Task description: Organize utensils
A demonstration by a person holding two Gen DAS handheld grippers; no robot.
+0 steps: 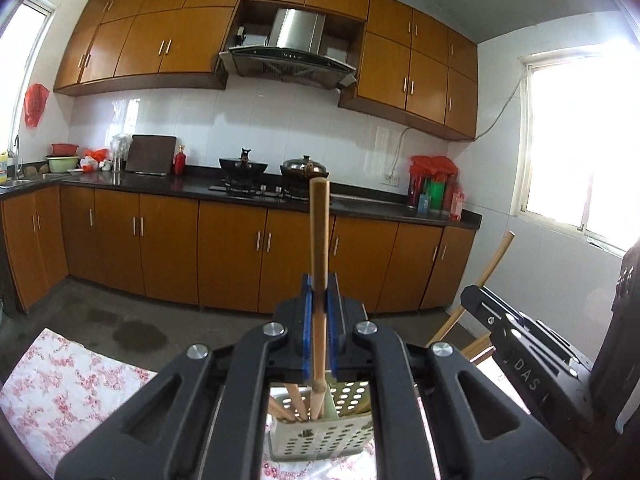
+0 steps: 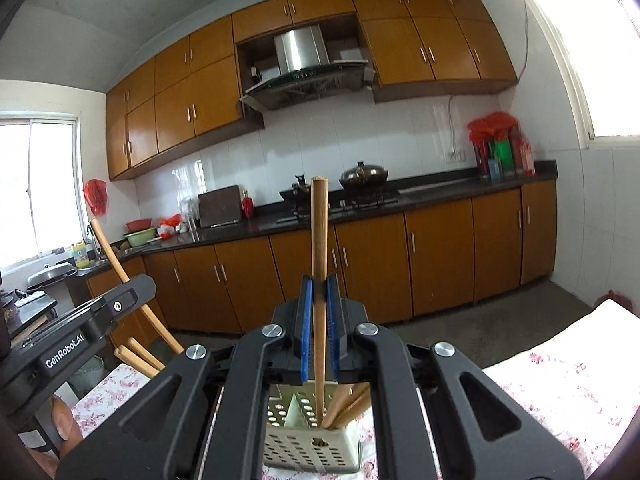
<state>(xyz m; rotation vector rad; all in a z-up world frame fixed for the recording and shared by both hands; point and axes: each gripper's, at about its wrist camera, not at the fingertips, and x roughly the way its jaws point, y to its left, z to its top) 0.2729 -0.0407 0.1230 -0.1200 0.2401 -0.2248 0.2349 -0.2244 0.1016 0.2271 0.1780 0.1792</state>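
Both grippers are lowering chopsticks into the holder.

The left gripper [image 1: 319,304] is pinching one wooden chopstick [image 1: 319,248] upright between its blue pads, its lower end entering the perforated holder [image 1: 320,436] directly below the fingers; the right gripper [image 2: 319,304] is clamping a second chopstick [image 2: 319,248] the same way over that holder [image 2: 312,444], where other sticks are already leaning. To do this well, I judge each stick should be kept vertical and eased down clear of the leaning ones before the jaws loosen. The holder is standing on a pink floral tablecloth [image 1: 68,380]; ahead, brown cabinets, a dark counter and a stove are lining the kitchen wall.
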